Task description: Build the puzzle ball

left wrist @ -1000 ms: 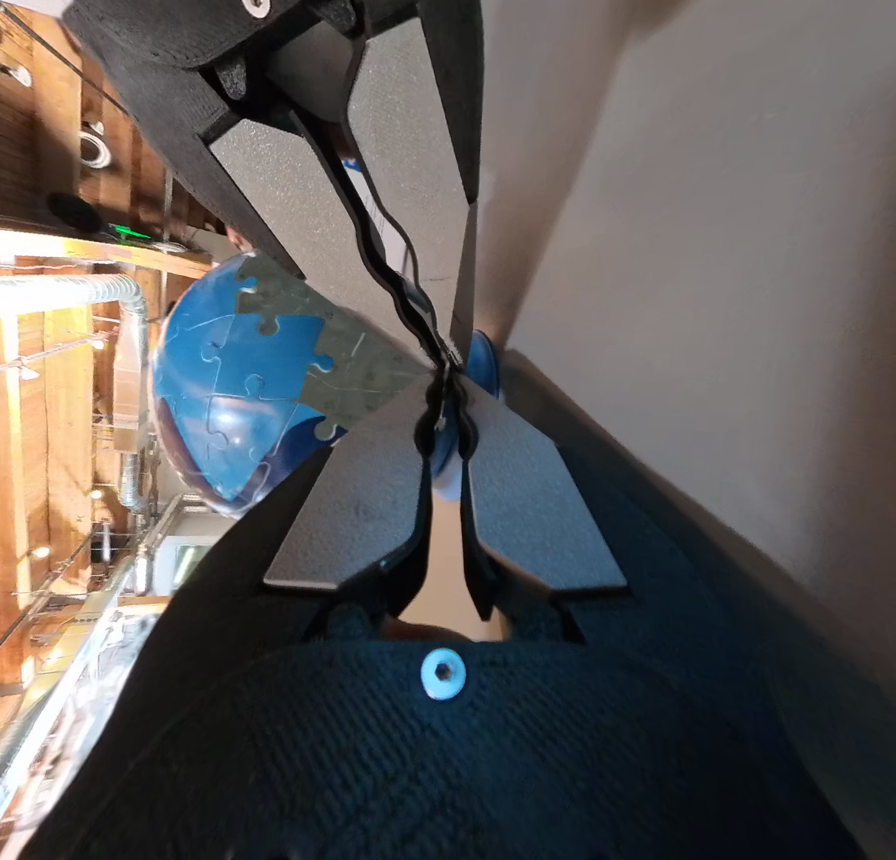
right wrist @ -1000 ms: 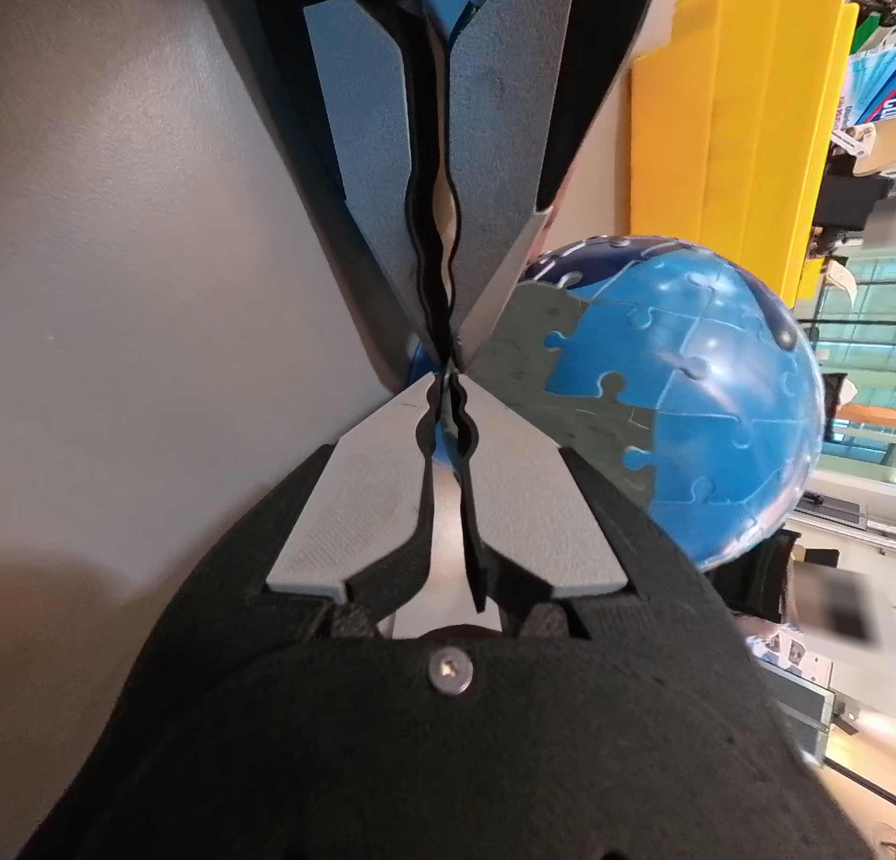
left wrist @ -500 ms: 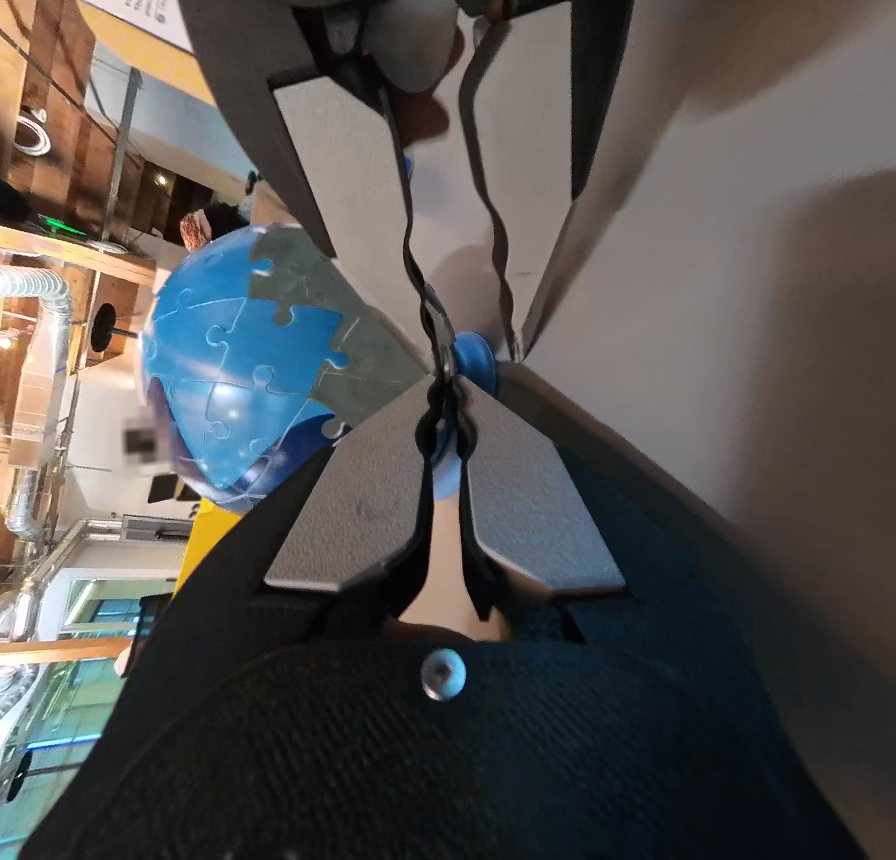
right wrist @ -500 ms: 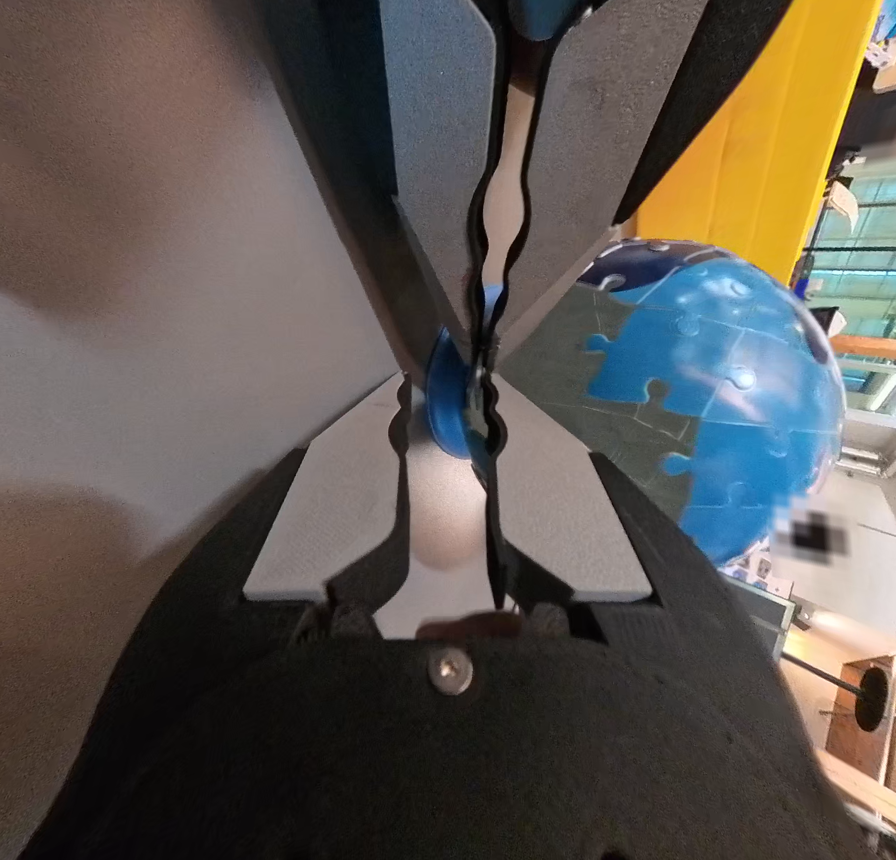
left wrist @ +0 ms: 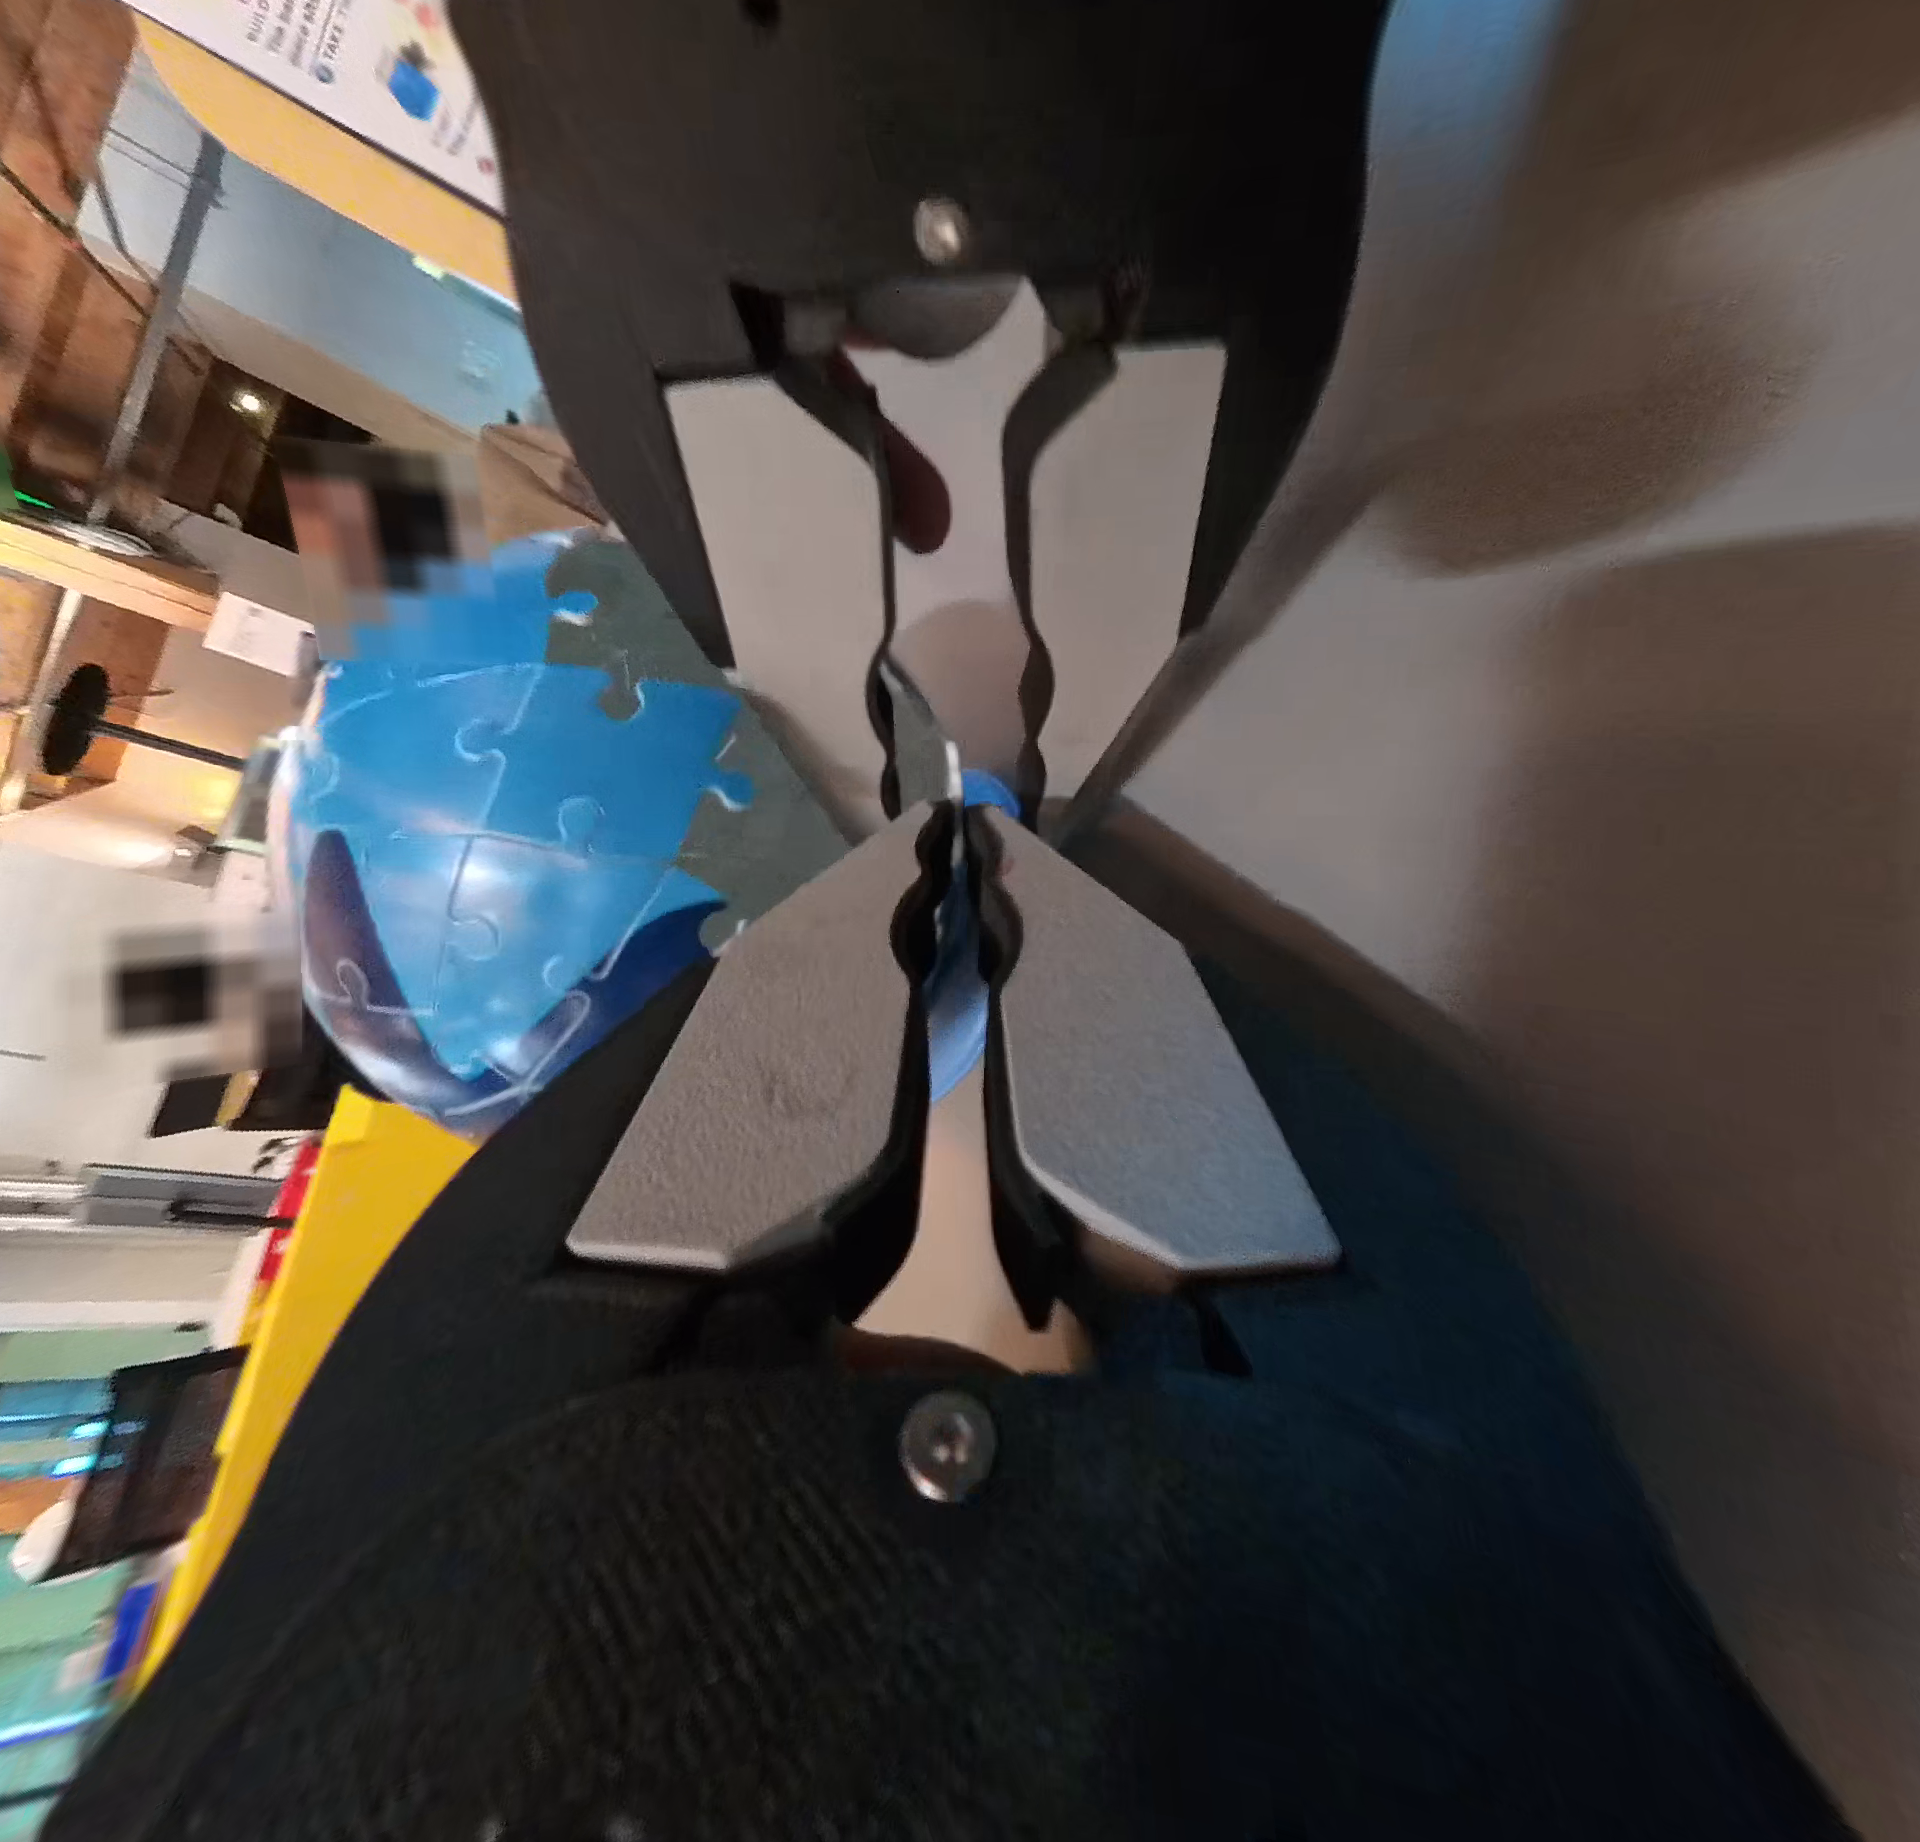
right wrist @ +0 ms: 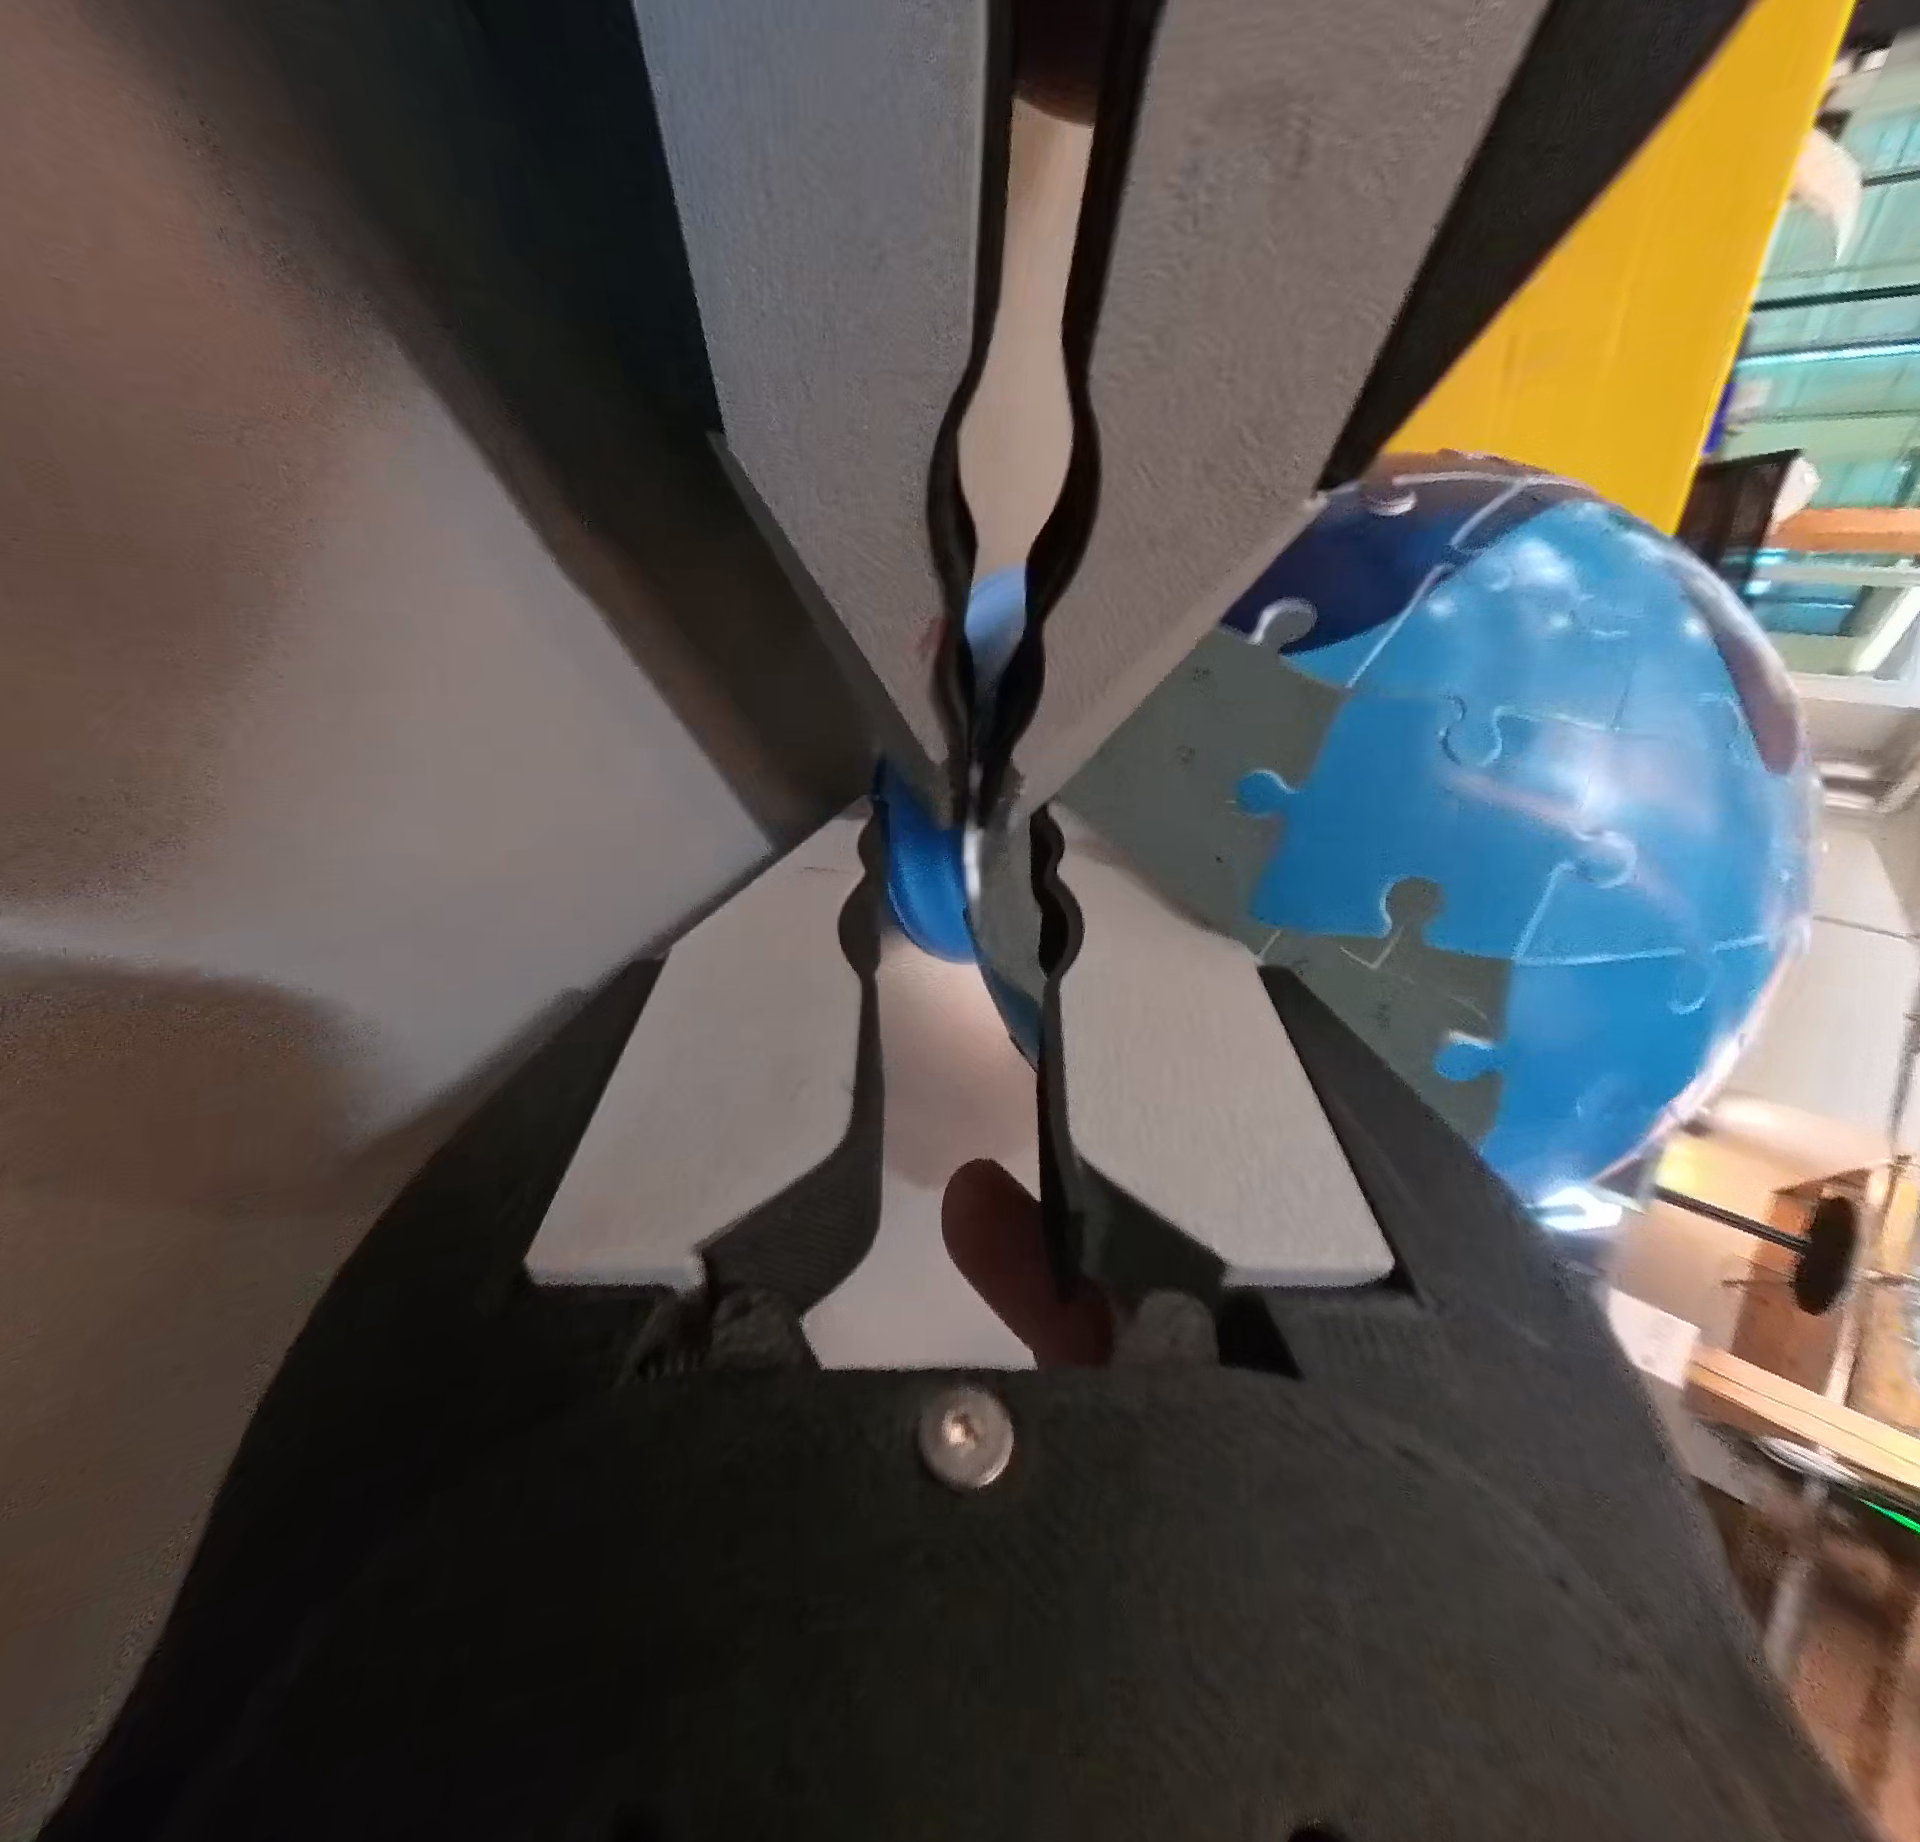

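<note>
The puzzle ball (left wrist: 488, 836) is partly built: glossy blue pieces on its outer shell, with a dull grey area toward the grippers. It also shows in the right wrist view (right wrist: 1507, 805). My left gripper (left wrist: 961, 836) is shut on the ball's thin rim, where a blue piece (left wrist: 961, 1023) sits between its fingers. My right gripper (right wrist: 956, 857) faces it tip to tip and is open, its fingers standing either side of the blue rim piece (right wrist: 920, 888). In the left wrist view the right gripper (left wrist: 961, 753) shows at the top, fingers apart. The gripped spot is mostly hidden.
A pale grey surface (left wrist: 1558, 649) fills one side of both views, close to the grippers. A yellow bin (right wrist: 1621, 265) stands behind the ball. Wooden shelves and room clutter (left wrist: 94, 649) lie farther off. Both views are rolled sideways and blurred. Both grippers' tips are close together, under 4 cm apart.
My right gripper has opened, from shut at the ball's rim to fingers apart. My left gripper stays shut on the rim. Both views have swung, and the background has shifted.
</note>
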A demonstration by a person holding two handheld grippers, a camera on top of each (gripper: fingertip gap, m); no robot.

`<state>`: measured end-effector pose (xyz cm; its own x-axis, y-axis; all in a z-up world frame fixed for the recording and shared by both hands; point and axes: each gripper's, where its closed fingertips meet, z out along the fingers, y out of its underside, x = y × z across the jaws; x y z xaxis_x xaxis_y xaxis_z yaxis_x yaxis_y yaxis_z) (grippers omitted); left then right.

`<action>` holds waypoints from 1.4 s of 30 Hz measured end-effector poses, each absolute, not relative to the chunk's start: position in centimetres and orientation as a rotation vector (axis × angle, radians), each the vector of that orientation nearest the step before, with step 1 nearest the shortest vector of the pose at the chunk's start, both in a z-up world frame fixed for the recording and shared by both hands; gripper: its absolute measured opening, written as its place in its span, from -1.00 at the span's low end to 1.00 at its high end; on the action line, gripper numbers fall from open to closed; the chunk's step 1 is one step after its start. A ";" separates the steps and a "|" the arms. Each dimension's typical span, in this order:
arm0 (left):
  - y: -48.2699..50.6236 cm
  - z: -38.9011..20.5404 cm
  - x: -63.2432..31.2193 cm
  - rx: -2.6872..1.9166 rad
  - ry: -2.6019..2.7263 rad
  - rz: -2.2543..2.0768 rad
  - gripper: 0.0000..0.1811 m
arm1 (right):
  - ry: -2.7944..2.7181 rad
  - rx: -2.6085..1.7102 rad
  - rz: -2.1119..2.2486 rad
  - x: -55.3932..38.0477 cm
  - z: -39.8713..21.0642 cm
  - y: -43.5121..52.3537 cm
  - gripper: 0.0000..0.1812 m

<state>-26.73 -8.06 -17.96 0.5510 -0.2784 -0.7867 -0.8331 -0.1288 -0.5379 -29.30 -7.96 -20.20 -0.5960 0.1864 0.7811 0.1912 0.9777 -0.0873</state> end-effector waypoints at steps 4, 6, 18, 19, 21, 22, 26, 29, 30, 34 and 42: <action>-8.2 -17.4 -26.3 -1.688 0.907 0.537 -1.00 | -2.204 -0.213 -0.051 -29.6 -20.3 -8.0 -0.75; -8.1 -17.6 -27.1 -1.686 0.913 0.610 -1.00 | -2.190 -0.225 -0.060 -29.8 -20.2 -7.9 -0.75; -7.8 -18.1 -27.7 -1.640 0.979 0.771 -1.00 | -2.153 -0.190 -0.070 -28.9 -19.8 -7.7 -0.68; -7.8 -18.1 -27.7 -1.644 0.978 0.763 -1.00 | -2.144 -0.191 -0.078 -29.0 -19.8 -7.5 -0.76; -7.8 -18.2 -27.8 -1.654 0.967 0.752 -1.00 | -2.111 -0.168 -0.101 -29.4 -19.4 -7.4 -0.98; -7.9 -18.1 -27.9 -1.652 0.960 0.759 -1.00 | -2.103 -0.165 -0.104 -29.6 -19.3 -7.4 -1.00; -8.0 -17.8 -28.4 -1.631 0.932 0.829 -0.92 | -2.115 -0.205 -0.076 -29.9 -19.3 -7.5 -1.00; -8.4 -17.8 -28.7 -1.644 0.924 0.844 -0.77 | -2.123 -0.215 -0.088 -29.9 -19.4 -7.4 -1.00; -8.6 -17.8 -28.7 -1.652 0.917 0.828 -0.76 | -2.131 -0.228 -0.088 -30.0 -19.4 -7.5 -1.00; -8.8 -17.4 -29.0 -1.648 0.913 0.856 -0.84 | -2.135 -0.226 -0.101 -30.2 -19.4 -7.5 -1.00; -8.8 -17.4 -29.6 -1.622 0.936 0.956 -0.94 | -2.132 -0.264 -0.114 -30.3 -19.3 -7.3 -1.00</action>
<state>-29.62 -8.85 -17.44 0.3895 -0.1257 -0.9124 -0.9096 -0.2082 -0.3596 -30.26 -7.25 -19.31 -0.5254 0.1435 0.8387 0.2325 0.9724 -0.0208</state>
